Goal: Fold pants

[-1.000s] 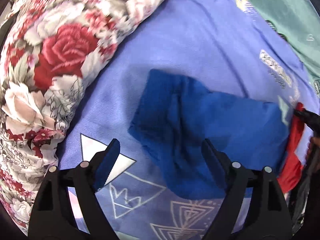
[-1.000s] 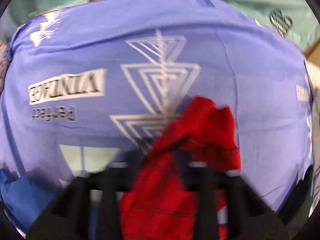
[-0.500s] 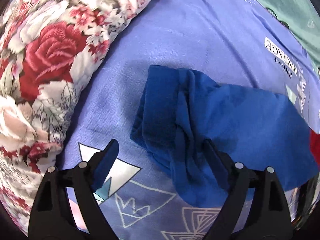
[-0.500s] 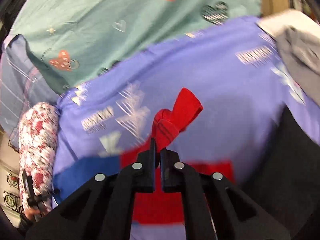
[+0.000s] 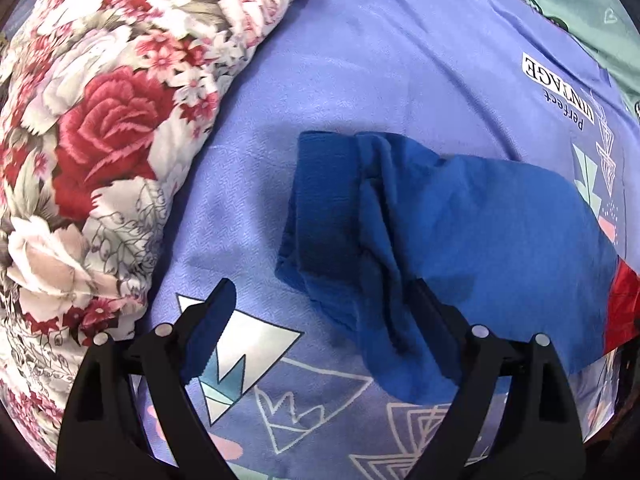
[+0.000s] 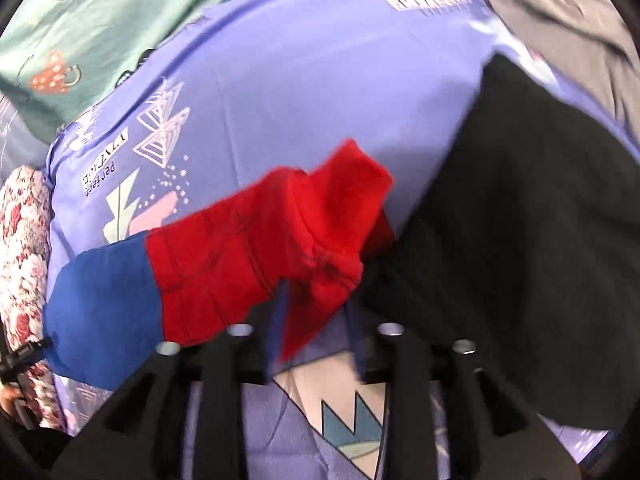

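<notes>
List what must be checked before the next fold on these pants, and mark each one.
1. Left claw open: ok.
2. Blue end of the pants lying flat: not ok, bunched into ridges.
3. Right claw open: ok, though a flap of the red end hangs between its fingers.
4. Red end clear of the black garment: cannot tell, their edges meet in this blurred view.
5. Blue end clear of the floral pillow: ok, bedsheet shows between.

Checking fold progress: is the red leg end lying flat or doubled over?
Doubled over. The pants' red end is bunched back on itself above the purple sheet, in front of the open right gripper.
</notes>
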`<action>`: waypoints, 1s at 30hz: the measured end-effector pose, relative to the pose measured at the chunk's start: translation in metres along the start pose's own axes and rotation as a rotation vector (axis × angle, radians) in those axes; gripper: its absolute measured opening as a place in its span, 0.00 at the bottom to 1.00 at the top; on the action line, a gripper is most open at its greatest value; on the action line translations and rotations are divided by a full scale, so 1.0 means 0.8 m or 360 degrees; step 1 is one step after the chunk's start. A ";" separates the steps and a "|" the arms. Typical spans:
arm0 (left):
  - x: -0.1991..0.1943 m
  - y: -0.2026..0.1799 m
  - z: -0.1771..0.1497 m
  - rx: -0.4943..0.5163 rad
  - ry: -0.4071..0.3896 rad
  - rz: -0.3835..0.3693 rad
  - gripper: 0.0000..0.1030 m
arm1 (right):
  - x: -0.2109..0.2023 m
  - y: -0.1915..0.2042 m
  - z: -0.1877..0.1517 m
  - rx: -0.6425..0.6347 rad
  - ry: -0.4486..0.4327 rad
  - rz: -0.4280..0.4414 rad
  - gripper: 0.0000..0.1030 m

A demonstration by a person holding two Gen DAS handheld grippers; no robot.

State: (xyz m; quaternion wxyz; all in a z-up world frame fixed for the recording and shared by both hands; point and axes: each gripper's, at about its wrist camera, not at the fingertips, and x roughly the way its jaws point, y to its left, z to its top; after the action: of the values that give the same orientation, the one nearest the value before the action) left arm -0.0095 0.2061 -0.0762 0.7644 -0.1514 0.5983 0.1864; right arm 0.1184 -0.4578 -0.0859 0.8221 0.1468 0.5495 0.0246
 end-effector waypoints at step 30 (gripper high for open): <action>-0.001 0.042 -0.013 -0.0204 0.0011 -0.0119 0.86 | -0.004 0.093 0.073 -0.0241 0.0053 -0.0371 0.43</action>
State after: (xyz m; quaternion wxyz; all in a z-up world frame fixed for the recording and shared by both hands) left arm -0.0345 0.2308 -0.0784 0.7574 -0.2230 0.5818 0.1953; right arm 0.1793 -0.4001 -0.0423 0.8189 0.0189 0.5729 -0.0273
